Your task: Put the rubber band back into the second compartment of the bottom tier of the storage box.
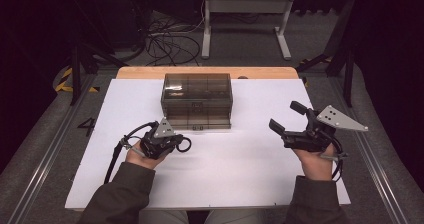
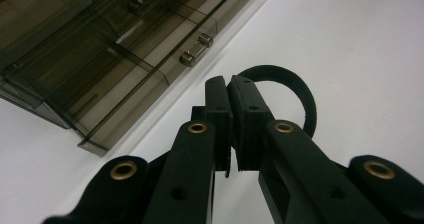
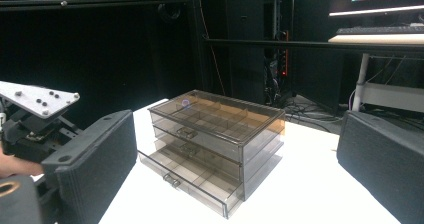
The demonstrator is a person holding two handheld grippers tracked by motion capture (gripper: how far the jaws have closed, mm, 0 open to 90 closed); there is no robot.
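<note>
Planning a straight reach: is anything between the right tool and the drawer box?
No. In the high view, bare white tabletop runs from the right tool, jaws wide open, to the drawer box.

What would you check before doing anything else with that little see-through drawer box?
1. Bottom drawer of the drawer box pulled out: ok, it sticks out in front.
2. Upper drawers pushed in: ok, both sit flush.
3. Left tool holding something: ok, shut on a black ring.
4. Right tool free: ok, open and holding nothing.
5. Ring over the open drawer: not ok, it sits beside the drawer, above the white table.
6. Drawer compartments vacant: cannot tell.
</note>
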